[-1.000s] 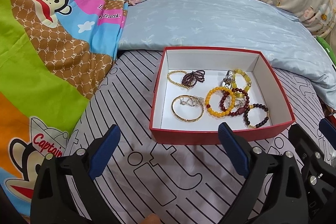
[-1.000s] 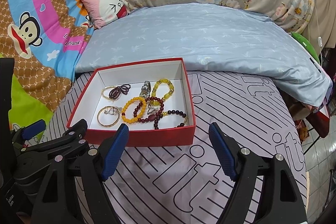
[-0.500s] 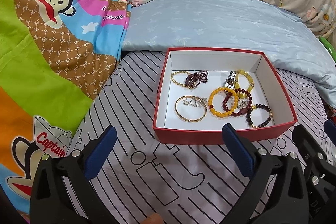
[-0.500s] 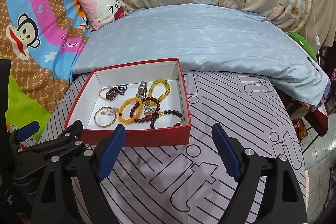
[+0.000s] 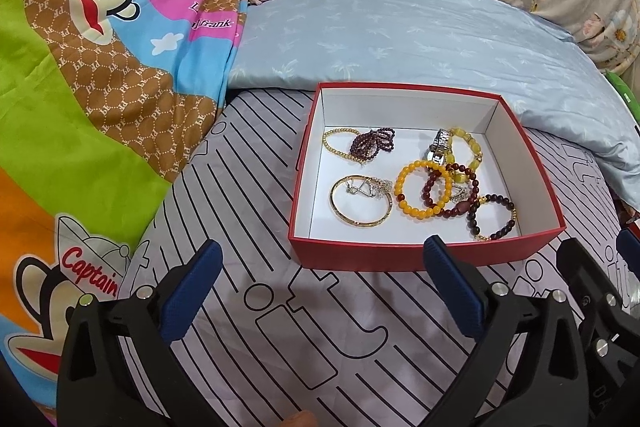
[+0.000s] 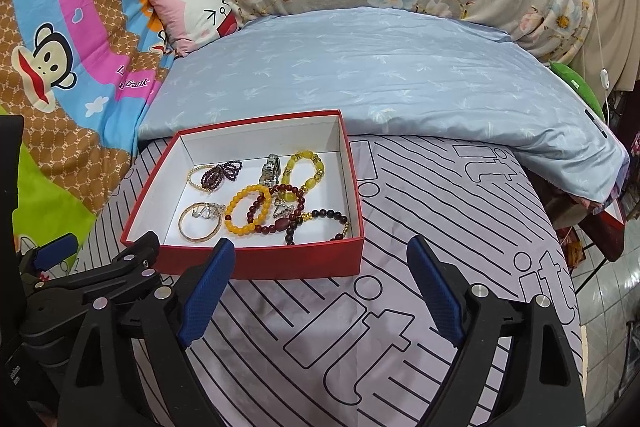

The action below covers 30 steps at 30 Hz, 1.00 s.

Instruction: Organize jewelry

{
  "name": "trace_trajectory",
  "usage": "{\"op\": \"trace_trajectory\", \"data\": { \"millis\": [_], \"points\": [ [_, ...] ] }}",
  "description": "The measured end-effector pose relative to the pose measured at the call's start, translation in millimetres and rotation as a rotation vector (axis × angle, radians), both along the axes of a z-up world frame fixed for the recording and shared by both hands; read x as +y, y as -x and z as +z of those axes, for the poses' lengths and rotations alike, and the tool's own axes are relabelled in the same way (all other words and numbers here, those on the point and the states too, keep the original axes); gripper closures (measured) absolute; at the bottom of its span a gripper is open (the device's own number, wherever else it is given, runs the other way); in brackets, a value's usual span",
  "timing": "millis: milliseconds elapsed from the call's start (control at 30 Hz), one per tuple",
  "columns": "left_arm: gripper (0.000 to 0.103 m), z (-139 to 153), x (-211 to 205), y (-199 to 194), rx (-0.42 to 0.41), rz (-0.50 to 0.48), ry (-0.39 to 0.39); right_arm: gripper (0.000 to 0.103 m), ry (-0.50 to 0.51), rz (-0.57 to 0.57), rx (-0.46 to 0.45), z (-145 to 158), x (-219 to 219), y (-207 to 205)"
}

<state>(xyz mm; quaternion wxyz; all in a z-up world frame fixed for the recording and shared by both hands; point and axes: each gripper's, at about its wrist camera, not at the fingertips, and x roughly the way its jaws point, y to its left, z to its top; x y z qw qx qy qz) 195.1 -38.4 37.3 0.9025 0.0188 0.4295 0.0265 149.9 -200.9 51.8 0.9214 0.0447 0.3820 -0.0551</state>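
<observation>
Stock on hand, one red box sitting on the striped bedsheet, near its back edge where the blue quilt begins. Contents, by corner of the box: back left, a fine gold bead strand touching a bunched purple bead strand; front left, a gold bangle with a silver chain lying across it; centre, an orange bead bracelet overlapped by a dark red bead bracelet; back right, a silver watch beside a yellow bead bracelet; front right, a dark bead bracelet. My left gripper is spread wide and holds nothing, low over the sheet before the box's front wall; my right gripper likewise spread and empty, just beside it. Handling, as I judge it — all pieces light; bead loops limp and smooth, likely to roll or slip, best pinched across one side of the loop; the bangle stiff, take it by the rim clear of the chain; the overlapped bracelets may drag each other — lift the topmost first
</observation>
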Motion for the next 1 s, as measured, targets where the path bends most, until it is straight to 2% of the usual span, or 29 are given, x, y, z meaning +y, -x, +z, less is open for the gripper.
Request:
{"op": "trace_trajectory", "data": {
  "millis": [167,1000],
  "points": [
    [0.007,3.9,4.4,1.4,-0.015,0.018,0.028,0.019,0.025,0.007,0.015,-4.3,4.4,-1.3],
    [0.007,2.0,1.4,4.0,-0.022,0.023,-0.014,0.019,0.023,0.008,0.012,-3.9,2.4,-0.6]
  ]
}}
